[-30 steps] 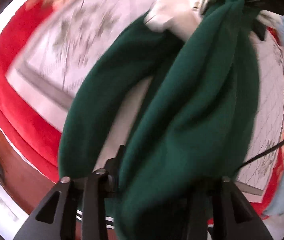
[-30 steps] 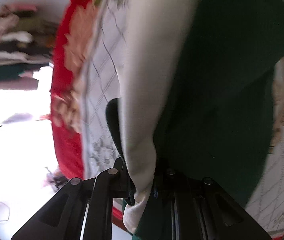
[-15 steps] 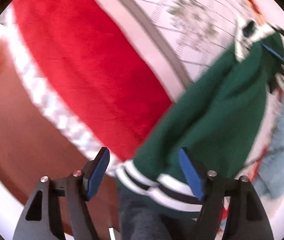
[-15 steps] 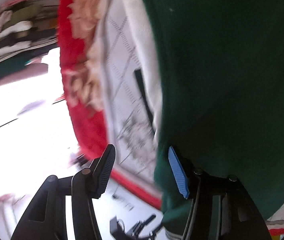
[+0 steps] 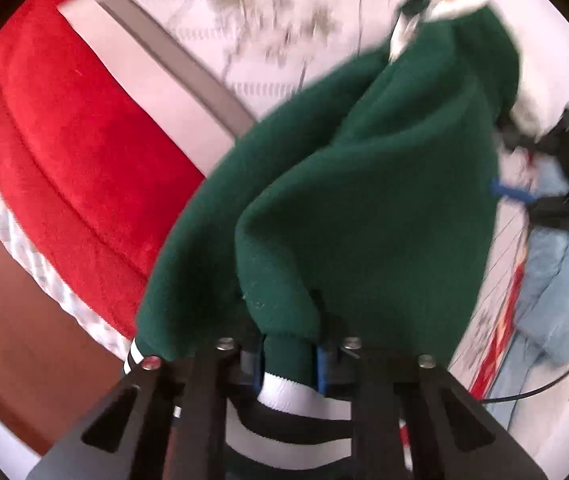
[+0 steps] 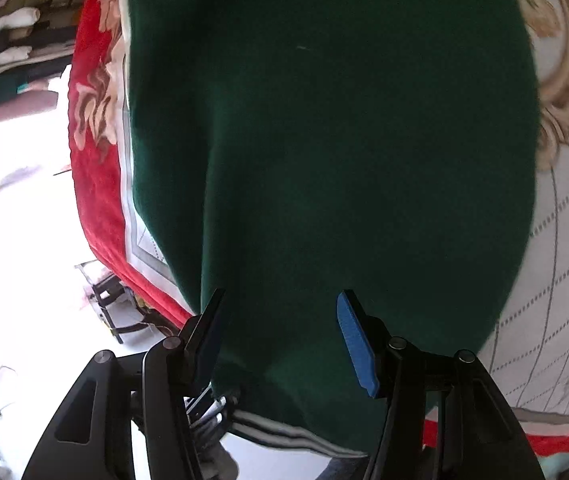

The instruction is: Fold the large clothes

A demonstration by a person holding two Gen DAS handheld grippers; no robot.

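Observation:
A dark green sweater (image 5: pixel 364 200) with a white and black striped hem lies bunched on a red and white patterned blanket (image 5: pixel 64 152). My left gripper (image 5: pixel 289 354) is shut on the sweater's striped hem (image 5: pixel 284 388). In the right wrist view the sweater (image 6: pixel 324 140) fills most of the frame. My right gripper (image 6: pixel 280 340) is open with the green cloth between its blue pads (image 6: pixel 354 344), near the striped hem (image 6: pixel 284 434). The right gripper also shows far right in the left wrist view (image 5: pixel 556 200).
The blanket (image 6: pixel 96 160) covers a bed with a brown wooden side (image 5: pixel 12 320). A light blue garment (image 5: pixel 548 280) lies at the right with a black cable (image 5: pixel 544 388) over it. Stacked clothes (image 6: pixel 12 40) sit at the far left.
My left gripper was open over the striped hem half a second ago and is now shut on it. My right gripper let go a second ago and stays open, now lower on the green cloth.

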